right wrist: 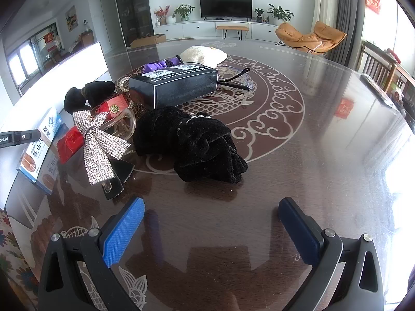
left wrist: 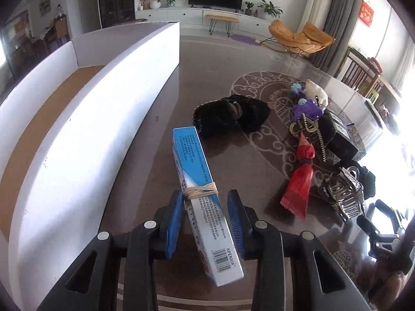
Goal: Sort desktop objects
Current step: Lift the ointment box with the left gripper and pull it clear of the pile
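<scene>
Left gripper [left wrist: 205, 208] – I've got a blue-and-white box [left wrist: 201, 194] between its fingers, tan rubber band [left wrist: 201, 191] wound round the middle, barcode at the near end. Left pad [left wrist: 173, 223] looks in contact, right pad [left wrist: 234, 223] stands just clear – I can't tell if it's gripped. Box sits tilted over the tabletop [left wrist: 145, 181], beside the white tray [left wrist: 85, 119]. Right gripper [right wrist: 211, 223] spread wide, nothing held. I count two black velvet scrunchies [right wrist: 192, 142], one rhinestone bow clip [right wrist: 101, 142], one black carton [right wrist: 173, 88].

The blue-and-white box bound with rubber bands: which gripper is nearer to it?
Left. The left gripper straddles the box; the right gripper hovers open, far across the table.
</scene>
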### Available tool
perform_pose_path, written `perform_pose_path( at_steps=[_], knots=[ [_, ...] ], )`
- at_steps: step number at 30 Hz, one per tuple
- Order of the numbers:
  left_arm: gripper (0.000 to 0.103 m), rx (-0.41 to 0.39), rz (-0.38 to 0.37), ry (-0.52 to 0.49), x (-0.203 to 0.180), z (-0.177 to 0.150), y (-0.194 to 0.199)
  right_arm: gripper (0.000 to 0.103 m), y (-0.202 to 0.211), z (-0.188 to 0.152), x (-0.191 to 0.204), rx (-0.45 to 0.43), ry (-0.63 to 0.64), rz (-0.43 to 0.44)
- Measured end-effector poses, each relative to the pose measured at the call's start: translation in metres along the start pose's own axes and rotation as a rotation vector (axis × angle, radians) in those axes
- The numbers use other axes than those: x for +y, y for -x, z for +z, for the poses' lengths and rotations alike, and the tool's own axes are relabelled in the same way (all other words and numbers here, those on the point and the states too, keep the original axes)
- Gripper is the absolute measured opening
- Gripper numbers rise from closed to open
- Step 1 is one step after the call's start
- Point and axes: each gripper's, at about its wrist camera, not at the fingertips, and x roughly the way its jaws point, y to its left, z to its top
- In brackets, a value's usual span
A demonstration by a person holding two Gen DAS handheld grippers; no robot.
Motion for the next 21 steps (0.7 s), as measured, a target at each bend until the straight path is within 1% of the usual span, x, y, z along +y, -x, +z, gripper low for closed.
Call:
perform_pose_path(
  at_steps=[1, 2, 4, 8, 11, 12, 14, 17, 21],
  knots=[
    [0.045, 0.008, -0.010, -0.019, -0.005, 0.000, -0.002, 0.103, 0.000, 0.000, 0.000, 0.000, 0.001, -0.001],
    [0.052, 0.012, -0.009, -0.039, -0.012, 0.001, -0.004, 0.103, -0.001, 0.000, 0.000, 0.000, 0.001, -0.001],
    [0.053, 0.003, -0.003, -0.073, -0.023, 0.000, -0.009, 0.103, -0.001, 0.000, 0.001, -0.001, 0.000, 0.000],
    [0.053, -0.002, -0.051, -0.100, -0.044, 0.000, -0.013, 0.103, -0.002, 0.001, 0.001, -0.001, -0.001, 0.002],
    [0.053, -0.044, -0.056, -0.125, -0.057, 0.002, -0.001, 0.103, -0.001, 0.001, 0.001, -0.001, 0.000, 0.001],
    [0.057, -0.049, -0.061, -0.140, -0.062, 0.002, 0.001, 0.103, -0.001, 0.001, 0.001, -0.001, -0.001, 0.002],
    [0.067, -0.036, -0.072, -0.165, -0.067, 0.002, 0.000, 0.103, -0.001, 0.001, 0.001, -0.002, -0.002, 0.003],
    [0.067, -0.017, -0.084, -0.189, -0.069, -0.005, -0.001, 0.103, -0.001, 0.001, 0.000, -0.004, -0.006, 0.008],
    [0.067, -0.011, -0.146, -0.190, -0.071, -0.017, 0.001, 0.103, -0.001, 0.001, -0.001, -0.006, -0.009, 0.012]
  ],
)
